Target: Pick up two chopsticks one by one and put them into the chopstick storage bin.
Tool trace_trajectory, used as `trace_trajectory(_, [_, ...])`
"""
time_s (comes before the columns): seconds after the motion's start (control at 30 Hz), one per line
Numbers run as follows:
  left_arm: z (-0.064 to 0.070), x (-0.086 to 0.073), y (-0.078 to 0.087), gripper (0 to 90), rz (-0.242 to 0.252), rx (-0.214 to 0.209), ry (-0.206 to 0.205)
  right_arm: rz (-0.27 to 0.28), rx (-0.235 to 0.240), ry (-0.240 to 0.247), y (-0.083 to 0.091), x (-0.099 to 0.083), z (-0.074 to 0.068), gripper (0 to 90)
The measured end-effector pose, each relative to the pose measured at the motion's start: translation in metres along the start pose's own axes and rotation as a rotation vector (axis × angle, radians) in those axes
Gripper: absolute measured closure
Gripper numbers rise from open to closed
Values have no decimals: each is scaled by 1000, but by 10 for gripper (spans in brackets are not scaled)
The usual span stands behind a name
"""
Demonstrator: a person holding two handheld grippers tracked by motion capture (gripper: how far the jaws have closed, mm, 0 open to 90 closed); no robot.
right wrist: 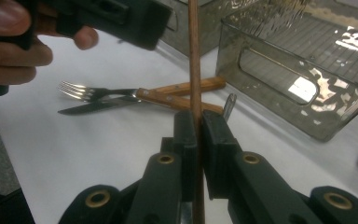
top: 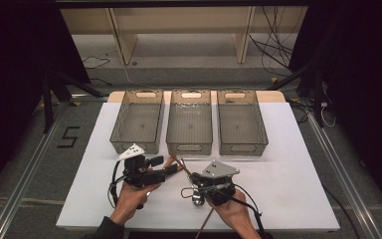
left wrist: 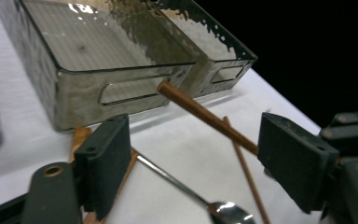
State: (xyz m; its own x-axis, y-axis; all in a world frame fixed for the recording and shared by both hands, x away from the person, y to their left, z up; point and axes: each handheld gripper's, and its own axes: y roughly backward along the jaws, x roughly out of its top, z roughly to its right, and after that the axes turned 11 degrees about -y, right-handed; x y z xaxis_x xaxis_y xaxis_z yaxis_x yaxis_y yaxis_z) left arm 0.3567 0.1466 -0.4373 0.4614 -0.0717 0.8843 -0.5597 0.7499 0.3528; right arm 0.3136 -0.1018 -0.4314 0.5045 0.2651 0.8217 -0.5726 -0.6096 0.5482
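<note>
- Your right gripper (right wrist: pixel 198 140) is clamped on a brown wooden chopstick (right wrist: pixel 194 56); in the right gripper view both black jaws press flat against the stick, which runs straight up between them and past the top of the frame.
- In the high view that same chopstick (top: pixel 181 166) slants from below your right hand (top: pixel 236 209) up and to the left, its upper tip ending just in front of the middle bin (top: pixel 189 122).
- Your left gripper (left wrist: pixel 200 158) is wide open: in the left gripper view its two jaws stand well apart with nothing between the pads.
- The held chopstick (left wrist: pixel 200 114) crosses in front of those open jaws, its blunt end near the handle slot of a smoky clear bin (left wrist: pixel 74 79).
- A second chopstick (left wrist: pixel 244 168) lies flat on the white table (left wrist: pixel 182 144), and a metal spoon (left wrist: pixel 200 196) lies beside it, bowl toward the camera.
- In the right gripper view, a fork (right wrist: pixel 93 91) and a knife (right wrist: pixel 98 106), both with wooden handles, lie side by side on the table behind the held stick, tines and blade pointing toward your left hand (right wrist: pixel 14 42).
- Three bins stand in a row at the far side of the table; the left bin (top: pixel 138 122) and right bin (top: pixel 241 122) flank the middle one.
</note>
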Motion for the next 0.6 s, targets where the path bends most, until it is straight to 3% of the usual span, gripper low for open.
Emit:
trace_trajectory(0.1, [-6, 3, -3, 305, 25, -40, 85, 14, 10, 9, 0, 1, -2, 854])
trace_trajectory(0.13, [-6, 4, -3, 317, 26, -48, 94, 20, 12, 14, 0, 1, -3, 854])
trace_trajectory(0.2, [-4, 6, -5, 344, 16, -46, 96, 31, 10, 25, -1, 1, -6, 854])
trace_trajectory(0.27, [-3, 6, -6, 375, 19, -70, 122, 37, 10, 35, -1, 1, -9, 854])
trace_trajectory(0.33, [-1, 6, -7, 429, 11, -78, 117, 46, 10, 39, -2, 1, -11, 854])
trace_trajectory(0.6, [1, 4, -9, 576, 4, -148, 162, 78, 15, 45, -3, 0, -13, 853])
